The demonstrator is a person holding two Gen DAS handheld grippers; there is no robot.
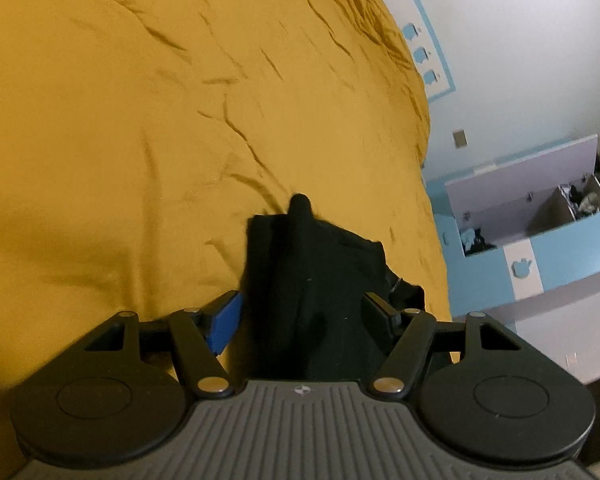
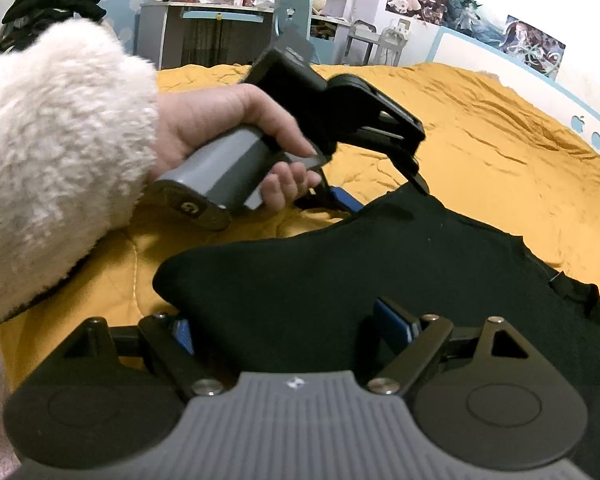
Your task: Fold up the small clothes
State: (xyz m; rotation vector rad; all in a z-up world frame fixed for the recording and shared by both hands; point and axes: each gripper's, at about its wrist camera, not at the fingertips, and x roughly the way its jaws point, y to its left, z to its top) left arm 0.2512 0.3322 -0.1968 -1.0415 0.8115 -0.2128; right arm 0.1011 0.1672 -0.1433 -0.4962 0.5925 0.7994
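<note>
A black garment [image 2: 340, 272], small and dark enough that its exact kind is hard to read, lies spread on the mustard-yellow bedcover [image 1: 120, 120] near the bed's edge, and both grippers are stationed at it. The left gripper [image 1: 300, 316] stands with its jaws wide, the blue pad on one side and the black finger on the other flanking a bunched, raised part of the cloth; the fabric sits between the fingers but the pads do not appear to press on it. In the right wrist view the same tool shows in a person's hand [image 2: 236, 136], below a fluffy white sleeve [image 2: 60, 140], its fingertips dipping to the far edge of the cloth. The right gripper [image 2: 296, 332] also has its jaws apart, straddling the near edge of the garment, blue pads visible on either side with cloth lying between them; it is probably not pinching yet, though the black fabric hides the contact line. The step in hand looks like taking hold of two edges before a fold. The next move calls for both sets of jaws to close on a single layer of hem, then lift together and carry one side over the other without dragging the bedcover up with it. An open drawer [image 1: 540, 216] of a pale blue cabinet stands beyond the bed.
</note>
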